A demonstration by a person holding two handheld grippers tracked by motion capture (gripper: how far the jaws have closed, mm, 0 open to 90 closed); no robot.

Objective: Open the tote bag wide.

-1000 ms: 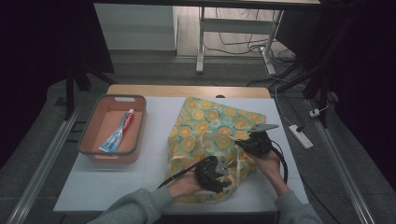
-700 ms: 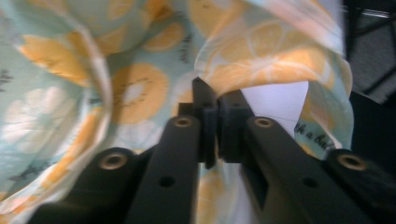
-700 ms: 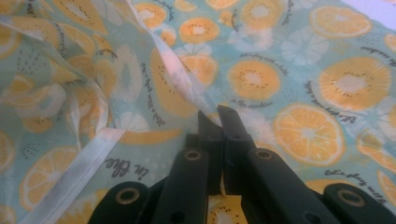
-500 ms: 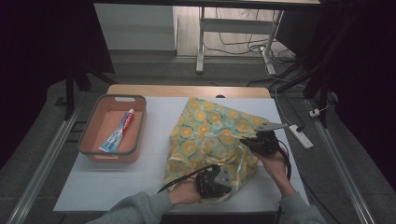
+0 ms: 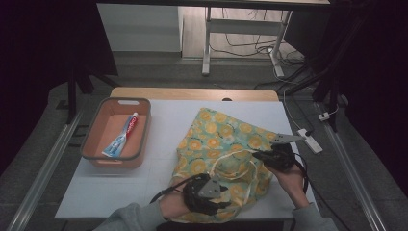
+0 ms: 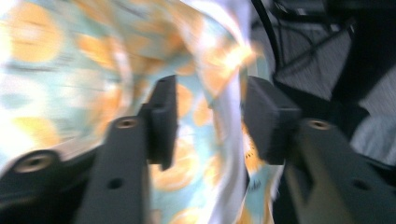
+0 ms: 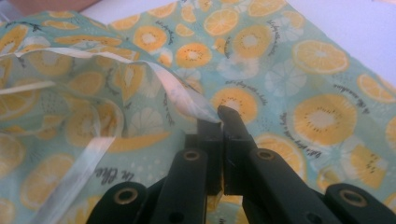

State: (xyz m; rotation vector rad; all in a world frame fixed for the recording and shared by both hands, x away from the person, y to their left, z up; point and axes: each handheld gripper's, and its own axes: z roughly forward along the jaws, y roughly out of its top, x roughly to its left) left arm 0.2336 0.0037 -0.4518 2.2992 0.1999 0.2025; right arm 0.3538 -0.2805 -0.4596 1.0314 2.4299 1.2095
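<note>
A teal cloth bag [image 5: 226, 139] printed with orange slices lies on the white table top [image 5: 120, 192]. Its mouth faces the person, and its white strap [image 5: 231, 161] loops over it. My right gripper [image 5: 256, 155] is shut on the white strap [image 7: 182, 95] at the bag's rim, its jaws [image 7: 220, 116] pressed together on it. My left gripper [image 5: 222, 188] is at the bag's near edge. Its jaws [image 6: 210, 112] have just been opening, and a blurred fold of bag cloth and strap runs between them without being pinched.
An orange tray [image 5: 91, 144] stands at the left with a toothpaste tube [image 5: 122, 137] in it. A white power strip [image 5: 310, 139] lies at the table's right edge. Bare table top lies between the tray and the bag.
Both hands have drawn a little toward the near edge, the right one also to the right, and have risen slightly. The bag's mouth is pulled wider.
</note>
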